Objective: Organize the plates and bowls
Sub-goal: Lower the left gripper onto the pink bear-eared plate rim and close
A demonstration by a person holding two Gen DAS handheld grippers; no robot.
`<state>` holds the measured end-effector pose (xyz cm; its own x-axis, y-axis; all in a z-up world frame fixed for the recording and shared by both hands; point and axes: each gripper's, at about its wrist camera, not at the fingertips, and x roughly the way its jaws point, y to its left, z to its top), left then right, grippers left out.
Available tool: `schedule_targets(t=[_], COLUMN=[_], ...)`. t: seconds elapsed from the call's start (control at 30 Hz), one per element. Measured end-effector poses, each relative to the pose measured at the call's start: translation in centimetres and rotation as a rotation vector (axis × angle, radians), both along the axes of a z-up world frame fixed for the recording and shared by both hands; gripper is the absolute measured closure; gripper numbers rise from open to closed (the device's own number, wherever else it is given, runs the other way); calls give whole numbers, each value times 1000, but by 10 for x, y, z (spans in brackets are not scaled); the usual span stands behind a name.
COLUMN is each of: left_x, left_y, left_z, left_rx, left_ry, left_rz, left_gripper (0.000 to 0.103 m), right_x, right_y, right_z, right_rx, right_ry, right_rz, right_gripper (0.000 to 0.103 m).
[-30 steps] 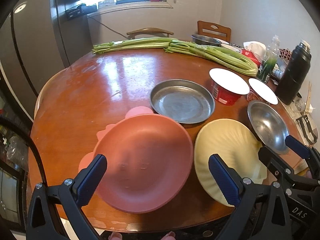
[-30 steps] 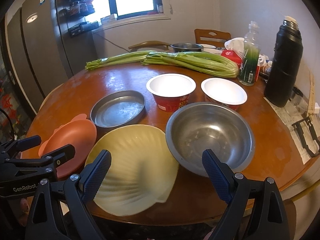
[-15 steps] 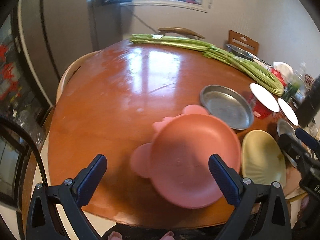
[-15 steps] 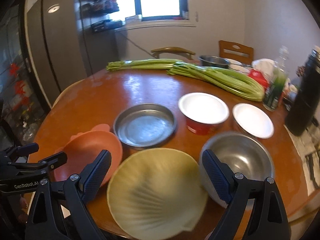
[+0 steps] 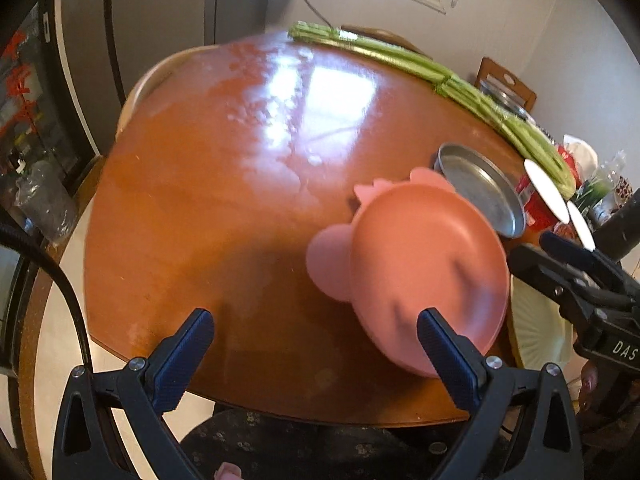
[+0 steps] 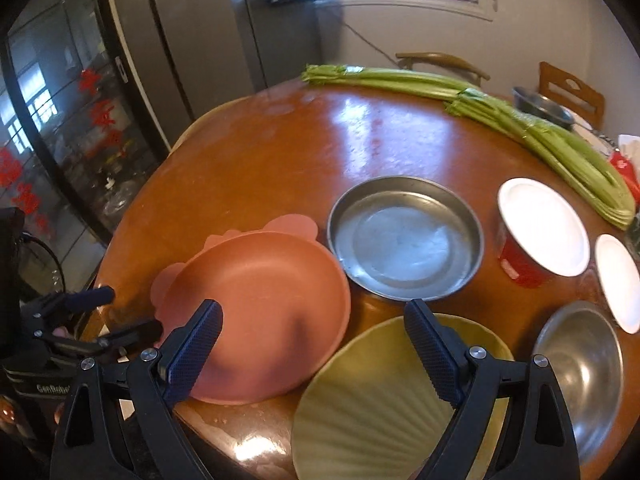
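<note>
A pink plate with ear-shaped tabs [image 5: 424, 276] [image 6: 260, 300] lies near the front edge of the round wooden table [image 5: 224, 184]. To its right lie a yellow shell-shaped plate [image 6: 372, 396] [image 5: 536, 328], a flat steel pan [image 6: 404, 240] [image 5: 484, 192] and a steel bowl [image 6: 580, 364]. My left gripper [image 5: 312, 352] is open and empty above the table's front edge, left of the pink plate. My right gripper [image 6: 312, 344] is open and empty, over the pink and yellow plates. Each gripper shows in the other's view, the left [image 6: 116, 316] and the right [image 5: 560, 256].
Two red cups with white lids [image 6: 540, 228] [image 6: 616, 280] stand right of the steel pan. Long celery stalks [image 6: 500, 116] lie across the table's far side. A fridge [image 6: 208, 40] and chairs [image 6: 572, 92] stand beyond the table.
Both grippers have swung to the left. The pink plate now sits at the right of the left wrist view; the steel bowl has slid to the right edge of the right wrist view.
</note>
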<state>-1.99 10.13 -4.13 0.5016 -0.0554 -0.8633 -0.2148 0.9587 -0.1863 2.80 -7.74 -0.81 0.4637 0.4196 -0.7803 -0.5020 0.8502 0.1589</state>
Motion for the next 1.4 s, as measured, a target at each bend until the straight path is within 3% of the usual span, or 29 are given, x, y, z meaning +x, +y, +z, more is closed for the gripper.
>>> schedule_targets(t=[0.3, 0.37, 0.57, 0.97, 1.13, 1.4], left_x=[8, 10, 13, 19, 22, 25], left_y=[-17, -17, -18, -23, -24, -23], left_z=[-5, -6, -6, -8, -8, -6], left_rx=[-7, -12, -10, -48, -70, -71], left_ry=[24, 29, 30, 31, 26, 20], left_rz=[-38, -38, -43, -71, -77, -69], left_gripper=[3, 4, 7, 30, 38, 38], right_x=[9, 12, 18, 24, 22, 19], right_y=[0, 1, 6, 12, 16, 21], right_z=[-11, -13, -20, -27, -29, -28], right_rx=[10, 13, -2, 16, 26, 23], right_ry=[35, 44, 55, 88, 99, 96], right_rz=[7, 17, 36, 62, 80, 76], right_gripper=[14, 26, 37, 54, 54, 54])
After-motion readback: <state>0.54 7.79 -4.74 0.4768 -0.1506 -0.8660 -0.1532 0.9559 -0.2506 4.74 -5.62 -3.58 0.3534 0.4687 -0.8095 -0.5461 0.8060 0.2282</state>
